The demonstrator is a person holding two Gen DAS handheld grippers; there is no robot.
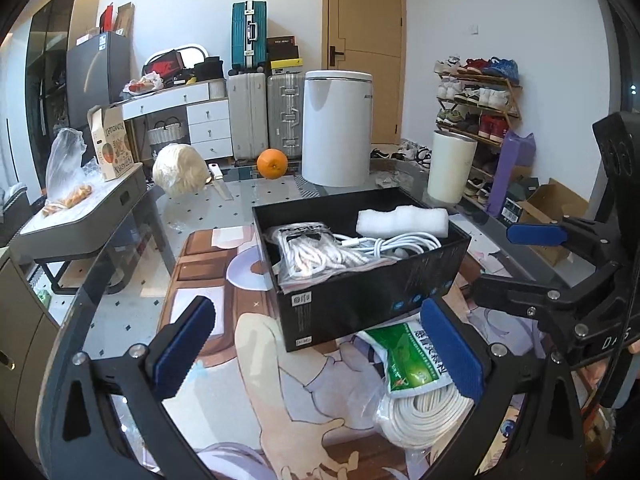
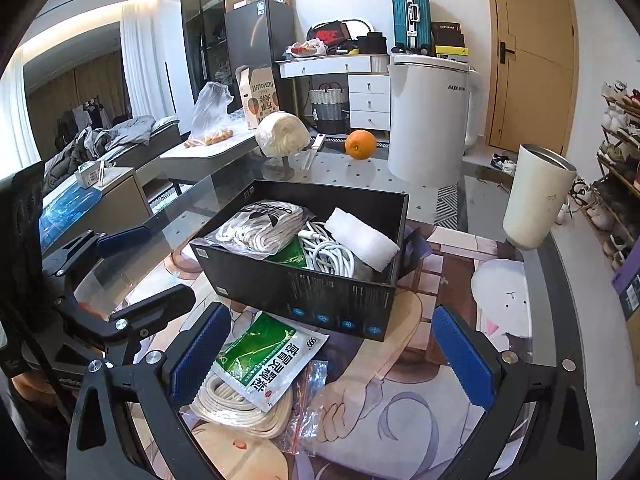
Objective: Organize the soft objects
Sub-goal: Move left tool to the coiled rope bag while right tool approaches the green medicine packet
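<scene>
A black box (image 1: 372, 296) (image 2: 320, 300) stands on the printed mat. In it lie a bagged white rope (image 1: 308, 252) (image 2: 260, 228), a white cable (image 1: 400, 246) (image 2: 328, 256) and a white foam block (image 1: 402, 220) (image 2: 362, 242). In front of the box a green-and-white sachet (image 1: 408, 364) (image 2: 268, 364) rests on a bagged coil of white cord (image 1: 420, 416) (image 2: 240, 404). My left gripper (image 1: 316, 356) is open and empty, its right finger beside the sachet. My right gripper (image 2: 332, 360) is open and empty, its left finger beside the sachet and cord.
On the glass table behind the box are an orange (image 1: 272, 163) (image 2: 361, 144), a white appliance (image 1: 336, 128) (image 2: 430, 120), a white tumbler (image 1: 450, 166) (image 2: 536, 196), a white ball of string (image 1: 180, 168) (image 2: 282, 128) and a knife (image 1: 220, 182).
</scene>
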